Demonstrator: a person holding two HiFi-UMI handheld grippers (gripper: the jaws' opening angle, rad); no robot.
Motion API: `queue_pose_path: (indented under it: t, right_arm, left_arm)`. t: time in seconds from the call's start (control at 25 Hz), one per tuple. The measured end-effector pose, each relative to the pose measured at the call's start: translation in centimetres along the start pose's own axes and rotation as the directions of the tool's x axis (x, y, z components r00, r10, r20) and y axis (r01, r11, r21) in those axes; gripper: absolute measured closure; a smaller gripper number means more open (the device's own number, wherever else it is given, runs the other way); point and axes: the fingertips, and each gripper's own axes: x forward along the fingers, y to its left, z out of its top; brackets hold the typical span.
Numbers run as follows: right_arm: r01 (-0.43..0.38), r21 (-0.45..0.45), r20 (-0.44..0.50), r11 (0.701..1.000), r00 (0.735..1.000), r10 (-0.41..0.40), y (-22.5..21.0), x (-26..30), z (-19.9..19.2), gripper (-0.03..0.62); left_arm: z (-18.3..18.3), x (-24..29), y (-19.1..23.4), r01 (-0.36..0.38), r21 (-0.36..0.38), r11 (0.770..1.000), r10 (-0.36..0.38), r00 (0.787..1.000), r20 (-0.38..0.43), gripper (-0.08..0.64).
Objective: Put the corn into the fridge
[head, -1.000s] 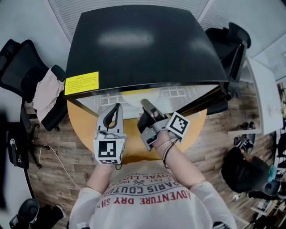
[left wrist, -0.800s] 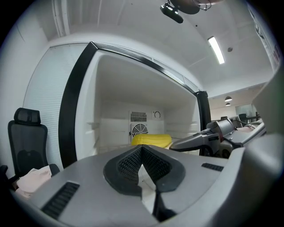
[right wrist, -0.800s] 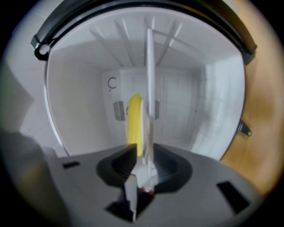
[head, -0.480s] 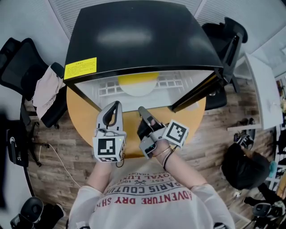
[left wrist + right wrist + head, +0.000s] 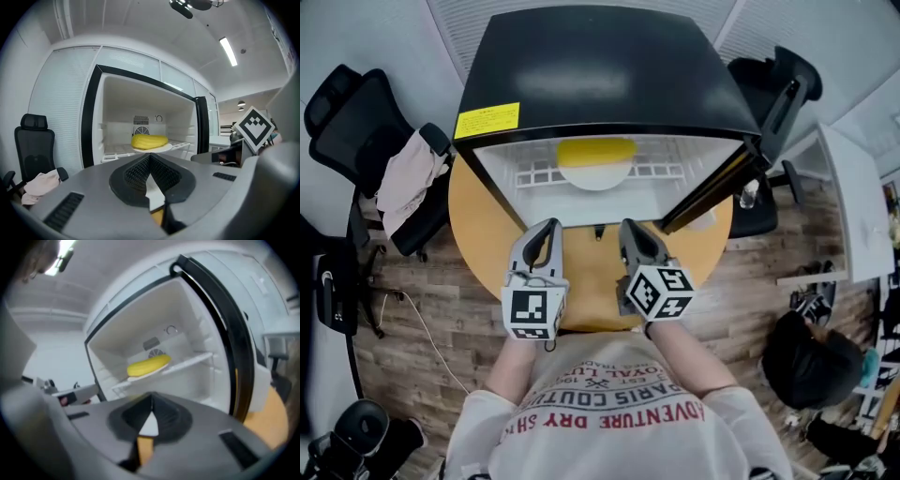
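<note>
left gripper (image 5: 547, 227) and right gripper (image 5: 629, 226) side by side, tips forward, jaws of each together and empty

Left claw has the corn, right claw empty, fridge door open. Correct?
Not quite. The left claw is shut on nothing. The corn lies on a white plate inside the fridge, as the left gripper view shows. The rest holds: the right claw is empty and the fridge door is open.
</note>
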Motion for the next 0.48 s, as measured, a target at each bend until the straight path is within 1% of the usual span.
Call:
queue_pose_path:
  t: [0.04,0.12,0.2,0.28,0.32,0.36,0.48]
  right_arm:
    - [0.017,-0.082,0.015,0.996,1.000,-0.016,-0.1,-0.2,0.5,0.563]
    - [0.043,-0.225,0.030,0.973,0.999,-0.037,0.2,-0.6,1.4,0.563]
    - [0.060,-0.348,0.047,0.936,0.998,-0.046,0.7,-1.0,2.1,0.563]
    - [0.063,-0.445,0.074,0.893,0.997,-0.033,1.5,-1.4,2.9,0.563]
    - [0.057,-0.479,0.081,0.876,0.996,-0.021,1.9,-1.6,3.1,0.563]
    - [0.046,-0.499,0.080,0.866,0.997,-0.006,2.3,-1.7,3.3,0.563]
    - [-0.002,-0.510,0.043,0.860,0.999,0.027,3.0,-1.8,3.1,0.563]
  left_arm:
    - [-0.1,-0.1,-0.2,0.003,0.004,1.000,-0.003,1.000,-0.005,0.535]
    - [-0.1,-0.4,-0.8,0.022,0.027,0.999,-0.021,1.000,-0.011,0.535]
    - [0.1,-0.5,-1.5,0.046,0.049,0.998,-0.046,0.999,-0.009,0.535]
    - [0.6,-0.6,-1.8,0.055,0.055,0.997,-0.055,0.998,0.002,0.535]
    - [0.8,-0.7,-1.9,0.055,0.058,0.997,-0.055,0.998,0.008,0.535]
    - [1.0,-0.8,-1.8,0.053,0.061,0.997,-0.054,0.998,0.014,0.535]
    - [1.1,-0.9,-1.7,0.052,0.068,0.996,-0.053,0.998,0.018,0.535]
